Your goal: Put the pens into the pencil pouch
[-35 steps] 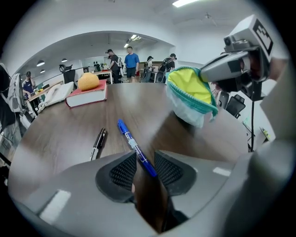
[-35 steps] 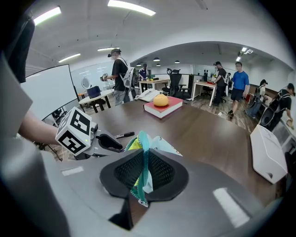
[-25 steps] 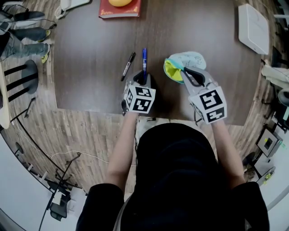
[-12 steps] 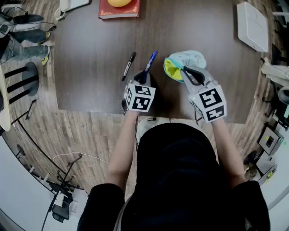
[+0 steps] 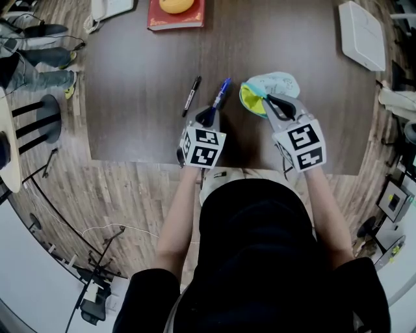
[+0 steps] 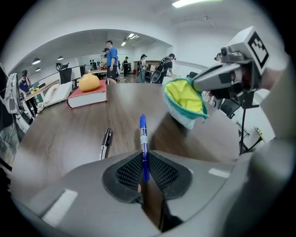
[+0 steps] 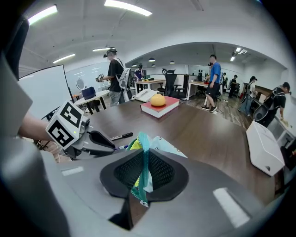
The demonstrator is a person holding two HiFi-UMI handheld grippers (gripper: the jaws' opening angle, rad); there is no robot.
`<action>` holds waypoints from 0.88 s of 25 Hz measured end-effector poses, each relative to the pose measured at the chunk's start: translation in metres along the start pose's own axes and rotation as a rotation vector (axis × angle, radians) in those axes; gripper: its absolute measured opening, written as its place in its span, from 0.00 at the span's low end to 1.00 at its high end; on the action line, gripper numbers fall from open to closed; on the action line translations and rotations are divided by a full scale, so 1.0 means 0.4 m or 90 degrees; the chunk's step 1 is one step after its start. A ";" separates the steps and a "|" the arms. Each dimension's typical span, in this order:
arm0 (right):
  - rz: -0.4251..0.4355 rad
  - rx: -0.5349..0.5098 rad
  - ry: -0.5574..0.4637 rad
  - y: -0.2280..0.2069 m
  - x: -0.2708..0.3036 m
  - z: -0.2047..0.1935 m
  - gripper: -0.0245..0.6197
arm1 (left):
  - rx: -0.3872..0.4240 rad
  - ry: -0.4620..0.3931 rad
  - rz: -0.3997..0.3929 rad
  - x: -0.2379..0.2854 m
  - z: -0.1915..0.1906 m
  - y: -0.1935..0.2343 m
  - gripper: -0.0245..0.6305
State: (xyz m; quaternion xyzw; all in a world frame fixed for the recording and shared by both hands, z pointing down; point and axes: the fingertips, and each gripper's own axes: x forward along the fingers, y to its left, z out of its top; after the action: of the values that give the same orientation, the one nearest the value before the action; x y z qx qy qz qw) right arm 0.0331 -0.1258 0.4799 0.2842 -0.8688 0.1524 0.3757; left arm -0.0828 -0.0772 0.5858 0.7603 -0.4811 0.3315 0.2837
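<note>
Since before, we swung the blue pen (image 5: 221, 95) to point at the pencil pouch (image 5: 275, 84) near its right, our left gripper (image 5: 208, 116) just closed on it, our right gripper (image 5: 275, 108) pinching the pouch's rim.

Head overhead; gripper views low; pouch (image 5: 276, 84) shared

I count two pens: one blue pen (image 5: 222, 93), one black pen (image 5: 191, 95). One pencil pouch (image 5: 276, 83). Two grippers in my hands: left gripper (image 5: 208, 117), right gripper (image 5: 272, 104). One table (image 5: 143, 78). One red book (image 5: 176, 17), one yellow-orange fruit (image 5: 177, 4), one white flat box (image 5: 361, 36), one white desk phone (image 5: 110, 8). Bystanders (image 7: 215, 78): I make out five, maybe more; far ones too small to count.
</note>
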 end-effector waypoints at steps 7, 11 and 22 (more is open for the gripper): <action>-0.019 0.018 -0.006 0.005 -0.002 -0.010 0.10 | 0.031 -0.020 -0.006 -0.078 0.028 0.000 0.09; -0.027 0.024 -0.012 0.007 0.001 -0.009 0.10 | 0.045 -0.031 -0.012 -0.121 0.041 -0.001 0.09; -0.040 0.032 -0.017 0.012 0.003 -0.004 0.10 | 0.073 -0.050 -0.050 -0.212 0.056 -0.069 0.09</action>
State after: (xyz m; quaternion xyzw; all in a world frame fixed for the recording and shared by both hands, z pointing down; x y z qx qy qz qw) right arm 0.0304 -0.1217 0.4814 0.3228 -0.8602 0.1584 0.3617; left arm -0.0791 -0.0375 0.5032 0.8059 -0.4419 0.3170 0.2339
